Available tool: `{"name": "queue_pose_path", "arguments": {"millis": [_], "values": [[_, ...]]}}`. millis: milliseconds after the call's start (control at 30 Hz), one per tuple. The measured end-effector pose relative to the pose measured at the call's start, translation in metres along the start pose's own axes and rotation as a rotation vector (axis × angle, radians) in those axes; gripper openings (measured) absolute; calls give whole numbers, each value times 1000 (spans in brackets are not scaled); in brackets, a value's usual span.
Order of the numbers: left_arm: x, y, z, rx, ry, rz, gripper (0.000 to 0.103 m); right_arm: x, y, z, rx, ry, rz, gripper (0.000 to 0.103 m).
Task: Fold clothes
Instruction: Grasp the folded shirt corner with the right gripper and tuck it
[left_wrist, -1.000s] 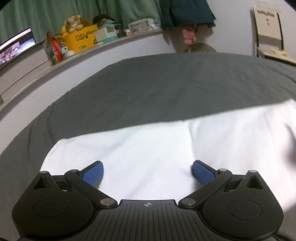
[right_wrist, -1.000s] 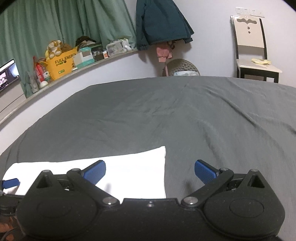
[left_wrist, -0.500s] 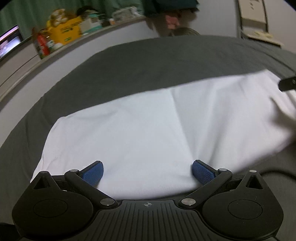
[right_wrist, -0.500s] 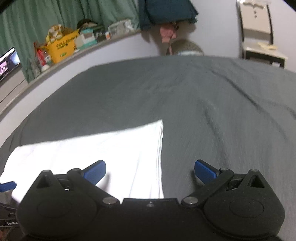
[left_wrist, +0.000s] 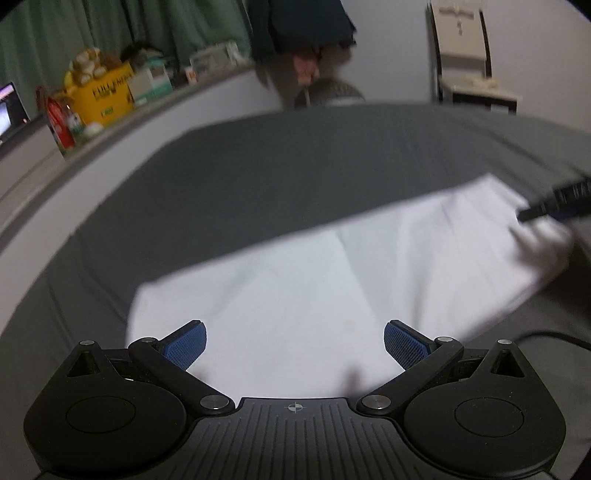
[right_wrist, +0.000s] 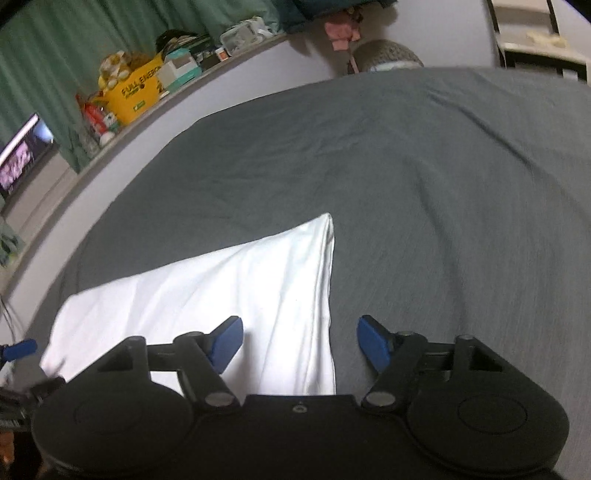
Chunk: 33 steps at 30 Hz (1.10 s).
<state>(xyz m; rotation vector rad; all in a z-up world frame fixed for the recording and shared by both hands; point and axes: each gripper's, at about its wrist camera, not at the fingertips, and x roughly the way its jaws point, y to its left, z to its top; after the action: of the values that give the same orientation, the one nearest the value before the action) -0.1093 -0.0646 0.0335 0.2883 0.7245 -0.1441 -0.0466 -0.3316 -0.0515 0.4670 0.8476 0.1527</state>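
A white folded garment (left_wrist: 314, 295) lies flat on the dark grey bed sheet (left_wrist: 277, 166). My left gripper (left_wrist: 294, 345) hovers open over the garment's near left part, nothing between its blue pads. In the right wrist view the garment (right_wrist: 221, 295) ends in a straight right edge that runs between the blue pads of my right gripper (right_wrist: 299, 345). Its jaws are closing, and the pads stand apart from the cloth. The right gripper's tip (left_wrist: 554, 201) shows over the garment's far right corner. A blue fingertip (right_wrist: 18, 349) of the left gripper shows at the left edge.
A curved ledge behind the bed carries a yellow box (right_wrist: 136, 90), a plush toy and small packs. A chair (left_wrist: 469, 70) and a hanging dark jacket (left_wrist: 303, 26) stand by the far wall. A lit screen (right_wrist: 22, 158) is at far left. A black cable (left_wrist: 546, 336) lies on the sheet.
The left gripper has lifted and drawn back, so more of the garment shows. The right gripper's jaws have narrowed and it has tipped down over the garment's right edge.
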Motion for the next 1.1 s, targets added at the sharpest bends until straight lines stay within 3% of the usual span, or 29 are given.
{"name": "queue_pose_path", "arguments": {"millis": [100,200,333,433,600,700,833,1100], "values": [[3,35,-2,-45,-34,-27,103,-2,-5,-1,39,-3,28,61],[13,65,-17,-177,-62,-42,103,-5,-11,-4,78,-6,40,61],[39,84,-29,-320,-24,-101,103,-4,-17,-10,127,20,51,56],[52,90,-28,-354,-52,-128,103,1,-21,-9,169,30,93,48],[69,101,-32,-389,-95,-140,103,16,-22,-10,185,26,155,46],[76,112,-34,-454,-108,-147,103,23,-24,-12,202,28,170,29],[86,126,-39,-536,-120,-138,103,26,-32,-12,280,28,181,23],[105,135,-44,-591,-118,-159,103,27,-19,-10,311,26,129,12]]}}
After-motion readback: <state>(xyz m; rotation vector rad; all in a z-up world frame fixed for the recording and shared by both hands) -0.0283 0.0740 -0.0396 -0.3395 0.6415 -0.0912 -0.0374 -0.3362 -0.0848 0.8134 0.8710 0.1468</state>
